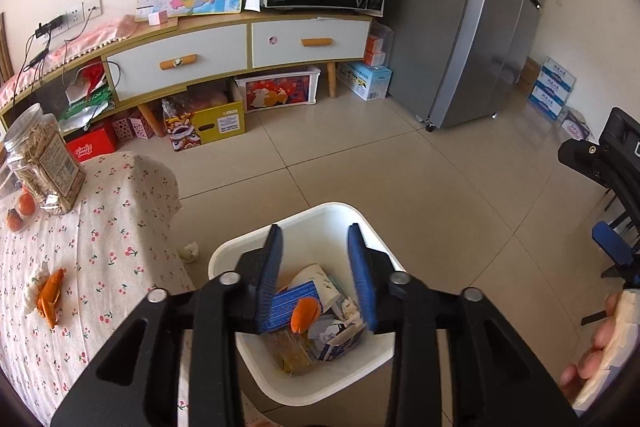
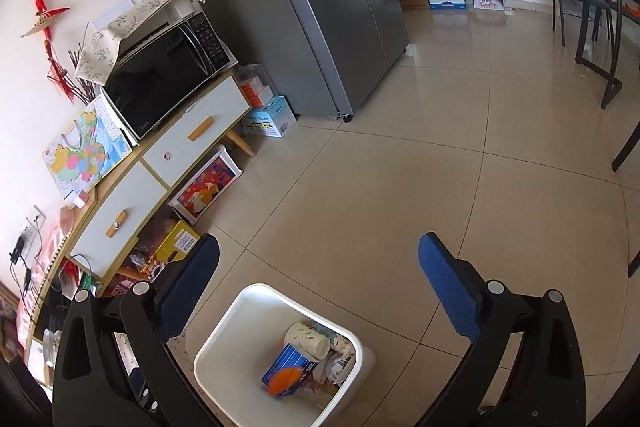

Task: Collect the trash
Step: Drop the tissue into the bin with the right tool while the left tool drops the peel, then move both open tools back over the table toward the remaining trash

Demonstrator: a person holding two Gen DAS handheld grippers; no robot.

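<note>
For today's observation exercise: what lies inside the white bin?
Inside the white bin: a paper cup, a blue box, orange peel and crumpled paper. Whatever lies beneath them is covered.

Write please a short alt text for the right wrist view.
The open right gripper hangs above a white trash bin on the tiled floor, holding nothing. Inside lie a paper cup, a blue box and an orange scrap.

A white bin (image 1: 336, 215) and crumpled paper (image 1: 190, 251) sit on the tiled floor (image 1: 400, 163).
</note>
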